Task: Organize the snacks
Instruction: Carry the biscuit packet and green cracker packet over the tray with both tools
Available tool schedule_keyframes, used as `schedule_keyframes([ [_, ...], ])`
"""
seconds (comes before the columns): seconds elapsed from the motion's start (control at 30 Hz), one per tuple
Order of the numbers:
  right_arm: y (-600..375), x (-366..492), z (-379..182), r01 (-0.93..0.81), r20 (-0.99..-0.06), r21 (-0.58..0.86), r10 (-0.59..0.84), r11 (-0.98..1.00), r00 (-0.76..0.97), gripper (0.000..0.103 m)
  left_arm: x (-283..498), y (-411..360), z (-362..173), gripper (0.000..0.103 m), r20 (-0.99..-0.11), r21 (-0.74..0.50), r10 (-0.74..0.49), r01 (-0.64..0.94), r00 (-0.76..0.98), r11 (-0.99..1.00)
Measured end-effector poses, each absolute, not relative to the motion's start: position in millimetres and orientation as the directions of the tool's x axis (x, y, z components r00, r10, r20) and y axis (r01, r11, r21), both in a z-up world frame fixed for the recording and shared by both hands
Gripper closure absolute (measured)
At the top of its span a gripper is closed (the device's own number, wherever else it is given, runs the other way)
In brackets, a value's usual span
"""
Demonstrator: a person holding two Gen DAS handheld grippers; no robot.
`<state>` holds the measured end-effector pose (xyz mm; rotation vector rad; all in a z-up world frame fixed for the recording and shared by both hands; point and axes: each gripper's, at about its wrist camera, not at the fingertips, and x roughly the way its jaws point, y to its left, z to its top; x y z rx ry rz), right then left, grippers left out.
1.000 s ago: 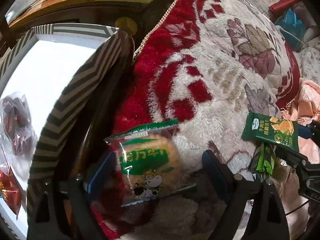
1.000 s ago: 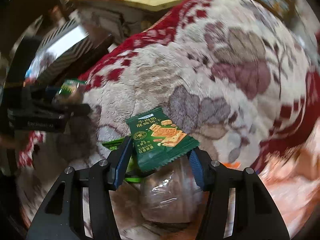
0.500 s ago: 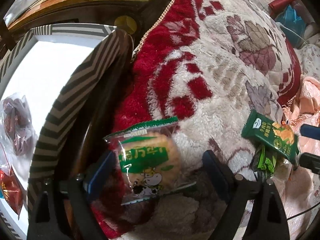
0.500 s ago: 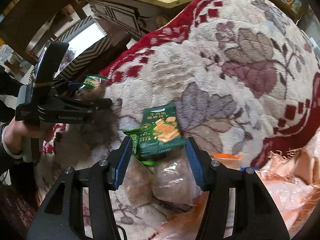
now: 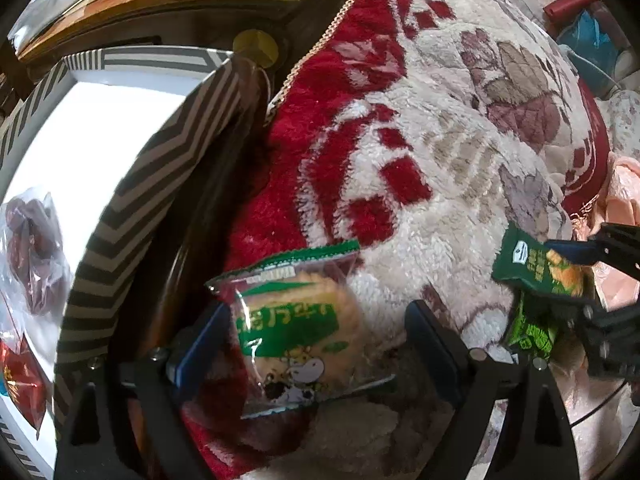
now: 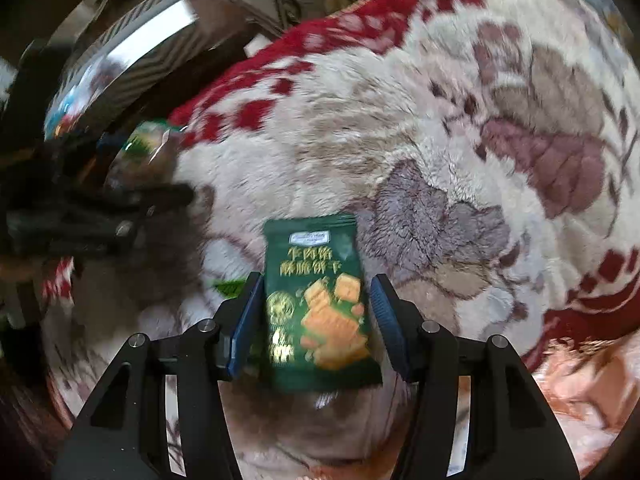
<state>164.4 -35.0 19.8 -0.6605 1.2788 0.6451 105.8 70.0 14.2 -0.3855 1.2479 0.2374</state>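
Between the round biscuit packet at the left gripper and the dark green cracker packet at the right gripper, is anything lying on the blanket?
No. The left wrist view shows only bare blanket between the biscuit packet and the cracker packet.

Biscuit packet [image 5: 294, 334] between spread pads

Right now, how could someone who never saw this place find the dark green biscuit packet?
Find the plush red and cream blanket. Near its lower edge, the dark green biscuit packet sits between the right gripper fingers. Unlike the clear cow-print cracker pack at the left gripper, it is opaque, with gold writing and orange crackers.
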Motion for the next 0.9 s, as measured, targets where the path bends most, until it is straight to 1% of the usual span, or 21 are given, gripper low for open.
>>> schedule_keyframes([
  [0.1, -44.2, 175.4, 15.7, -0.706, -0.980, -0.031, 0.116, 0.708, 0.159, 0.050, 106.2, 69.1, 14.0, 0.014, -0.947, -0.161, -0.039, -0.366, 0.318, 0.916],
  [0.13, -46.6, 174.9, 15.3, -0.698, -0.978, -0.015, 0.134, 0.716, 0.158, 0.056, 105.0, 69.6, 14.3, 0.019, -0.944, -0.166, -0.042, -0.361, 0.328, 0.918],
  [0.17, -49.1, 172.6, 15.1, -0.693, -0.976, 0.002, 0.153, 0.721, 0.157, 0.058, 103.4, 69.7, 15.2, 0.024, -0.941, -0.165, -0.039, -0.354, 0.335, 0.920],
  [0.2, -51.5, 168.2, 15.1, -0.693, -0.973, 0.008, 0.166, 0.721, 0.162, 0.059, 101.4, 69.5, 16.3, 0.027, -0.939, -0.160, -0.035, -0.346, 0.342, 0.925],
  [0.27, -55.3, 158.7, 17.8, -0.694, -0.965, -0.016, 0.171, 0.720, 0.200, 0.059, 96.4, 68.2, 19.9, 0.047, -0.936, -0.139, -0.016, -0.327, 0.351, 0.935],
  [0.33, -60.6, 145.7, 23.4, -0.678, -0.951, -0.031, 0.187, 0.734, 0.246, 0.060, 89.5, 67.8, 25.0, 0.051, -0.931, -0.125, -0.005, -0.309, 0.364, 0.943],
  [0.43, -69.8, 120.1, 43.0, -0.648, -0.907, -0.053, 0.235, 0.760, 0.351, 0.060, 78.9, 63.4, 29.5, 0.052, -0.926, -0.114, -0.001, -0.275, 0.378, 0.955],
  [0.57, -79.3, 75.4, 61.4, -0.582, -0.826, -0.044, 0.298, 0.812, 0.478, 0.060, 61.8, 54.0, 38.6, 0.052, -0.910, -0.083, 0.024, -0.240, 0.414, 0.967],
  [0.67, -81.2, 48.7, 62.8, -0.551, -0.794, -0.030, 0.316, 0.834, 0.520, 0.060, 48.4, 47.5, 47.1, 0.052, -0.900, -0.077, 0.025, -0.216, 0.435, 0.973],
  [0.9, -74.2, 14.7, 44.0, -0.499, -0.786, 0.051, 0.343, 0.865, 0.514, 0.060, 13.6, 39.9, 70.9, 0.052, -0.875, -0.049, 0.034, -0.158, 0.483, 0.986],
])
